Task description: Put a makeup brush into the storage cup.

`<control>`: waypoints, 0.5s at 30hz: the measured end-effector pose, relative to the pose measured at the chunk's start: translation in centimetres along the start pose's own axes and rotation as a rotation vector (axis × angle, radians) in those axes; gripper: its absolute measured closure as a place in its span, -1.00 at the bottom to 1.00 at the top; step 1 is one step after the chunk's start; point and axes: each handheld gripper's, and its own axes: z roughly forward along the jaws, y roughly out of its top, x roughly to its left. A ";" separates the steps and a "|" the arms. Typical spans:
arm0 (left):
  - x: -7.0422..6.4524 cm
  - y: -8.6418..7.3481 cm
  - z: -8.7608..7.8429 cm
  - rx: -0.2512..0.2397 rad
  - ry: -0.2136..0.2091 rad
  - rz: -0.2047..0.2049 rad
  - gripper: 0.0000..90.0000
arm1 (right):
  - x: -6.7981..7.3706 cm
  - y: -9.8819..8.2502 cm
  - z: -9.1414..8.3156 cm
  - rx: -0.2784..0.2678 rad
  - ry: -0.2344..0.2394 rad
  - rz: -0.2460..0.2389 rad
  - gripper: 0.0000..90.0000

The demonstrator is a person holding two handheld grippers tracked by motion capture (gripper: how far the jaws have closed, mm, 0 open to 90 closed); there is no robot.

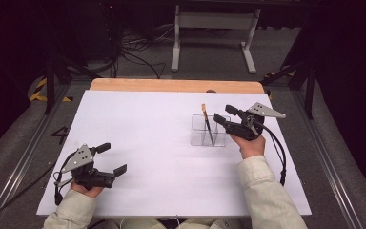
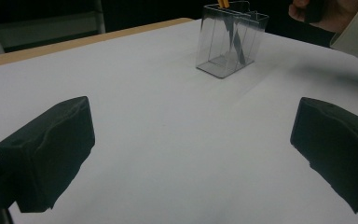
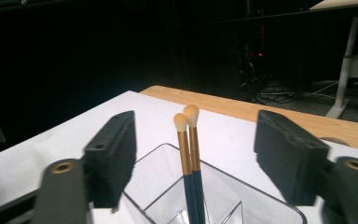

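Two brushes stand in a clear holder on the white desk in the high view, leaning with tips up, and the right tool sits just beside the holder's right side, at the height of the brush tips, jaws spread and gripping nothing; the release looks done, so the careful thing now is to back the tool off along its own line, away from the holder, without clipping the light plastic rim. The left tool rests near the front left of the desk, well apart from the holder, its jaws spread and empty; it is best kept there unless the holder needs steadying. From the left gripper view, the two black jaws stand wide over bare desk, and the holder shows far off with the dark handles slanting inside it and the other hand close beside it, so any sideways pull could tip it. In the right gripper view, the brushes rise side by side between the open jaws, touching neither, their pale tips uppermost and their blue handles down in the holder; I judge a retreat straight back safest, with the jaws kept wide until they are past the tips.
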 end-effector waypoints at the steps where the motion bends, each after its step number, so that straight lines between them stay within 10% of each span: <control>1: 0.0 0.0 0.0 -0.001 -0.001 -0.004 -0.99 | 0.1 0.1 -0.2 0.005 -0.002 -0.010 -0.50; 15: -0.1 0.1 -0.4 -0.005 -0.001 0.001 -0.99 | 1.6 1.3 -3.8 0.053 0.038 -0.079 -0.93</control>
